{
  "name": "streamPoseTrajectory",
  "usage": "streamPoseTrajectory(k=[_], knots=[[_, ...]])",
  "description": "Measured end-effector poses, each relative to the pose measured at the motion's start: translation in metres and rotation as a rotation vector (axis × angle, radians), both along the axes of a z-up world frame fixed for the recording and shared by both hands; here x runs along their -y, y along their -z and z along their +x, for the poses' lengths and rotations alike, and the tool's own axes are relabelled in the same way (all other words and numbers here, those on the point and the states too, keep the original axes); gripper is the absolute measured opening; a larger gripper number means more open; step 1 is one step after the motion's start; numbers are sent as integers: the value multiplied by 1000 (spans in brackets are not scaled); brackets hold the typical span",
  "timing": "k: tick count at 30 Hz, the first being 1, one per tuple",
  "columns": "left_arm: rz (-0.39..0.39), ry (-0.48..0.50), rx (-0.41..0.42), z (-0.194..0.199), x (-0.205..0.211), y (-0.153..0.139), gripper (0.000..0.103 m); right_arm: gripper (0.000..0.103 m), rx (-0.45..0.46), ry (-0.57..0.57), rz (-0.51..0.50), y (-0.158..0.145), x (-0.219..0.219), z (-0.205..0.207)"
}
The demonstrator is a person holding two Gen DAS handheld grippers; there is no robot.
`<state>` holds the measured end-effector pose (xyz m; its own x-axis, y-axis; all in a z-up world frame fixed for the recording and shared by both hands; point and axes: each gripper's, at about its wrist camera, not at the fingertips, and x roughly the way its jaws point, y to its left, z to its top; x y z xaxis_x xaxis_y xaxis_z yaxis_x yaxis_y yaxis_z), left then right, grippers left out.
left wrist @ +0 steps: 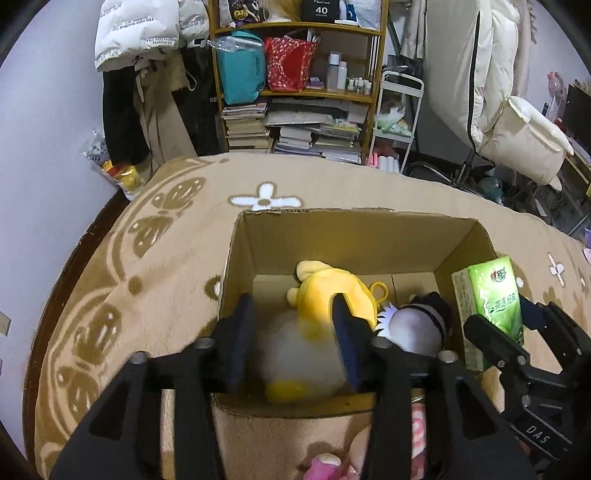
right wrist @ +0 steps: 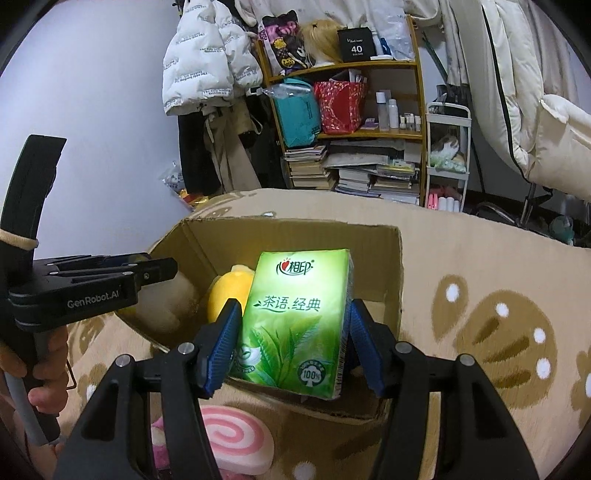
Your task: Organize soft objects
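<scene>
Left gripper: held over the near edge of the cardboard box, pointing down into it; its jaws are parted, with gaps seen on both sides of the toy between them, so nothing is clamped.
Yellow-and-white plush toy: seen between the left gripper's fingers and just beyond them, inside the box; blurred, so contact with the pads cannot be told.
Dark-haired plush doll: lying in the box, just right of the left gripper's right finger.
Right gripper: closed on the green tissue pack, both blue pads pressed against its sides; the pack is held upright above the box's near right corner.
Box: open-topped, directly ahead of both grippers, resting on the tan patterned blanket.
Pink swirl cushion: lying on the blanket below the right gripper, on the near side of the box.
Person's hand: seen to the left of the right gripper, wrapped around the left gripper's handle.
Bookshelf: far beyond both grippers, past the blanket's far edge, loaded with books, bags and bottles.
White jacket: hung to the left of the bookshelf.
</scene>
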<state>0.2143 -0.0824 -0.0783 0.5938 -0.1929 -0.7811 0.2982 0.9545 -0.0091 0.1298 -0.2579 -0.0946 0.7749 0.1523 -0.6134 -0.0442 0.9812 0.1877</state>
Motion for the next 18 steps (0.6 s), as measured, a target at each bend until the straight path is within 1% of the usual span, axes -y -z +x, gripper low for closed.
streamPoseTrajectory(k=[1, 3, 4, 6, 7, 8, 10, 12, 14, 18], knots=[[-6, 0, 0, -1, -1, -1, 61, 64, -4, 2, -6, 0, -1, -1], [-8, -5, 25, -5, -4, -6, 63, 70, -3, 4, -14, -1, -2, -3], [3, -6, 38, -7, -5, -9, 65, 72, 0, 4, -11, -3, -2, -5], [26, -5, 50, -10, -5, -14, 75, 81, 6, 10, -7, -8, -2, -10], [35, -6, 58, -12, -6, -16, 78, 84, 12, 14, -4, -11, -3, -12], [43, -8, 68, -15, -7, -19, 81, 89, 17, 16, 4, -14, -2, -15], [61, -13, 87, -22, -11, -25, 85, 93, 24, 16, 16, -19, -2, -19], [79, -19, 95, -29, -14, -30, 93, 101, 28, 21, 14, -25, -2, -26], [90, -22, 101, -35, -17, -36, 96, 103, 33, 23, 20, -29, -1, -31], [100, -24, 105, -50, -24, -45, 100, 103, 38, 28, 28, -38, -4, -45]])
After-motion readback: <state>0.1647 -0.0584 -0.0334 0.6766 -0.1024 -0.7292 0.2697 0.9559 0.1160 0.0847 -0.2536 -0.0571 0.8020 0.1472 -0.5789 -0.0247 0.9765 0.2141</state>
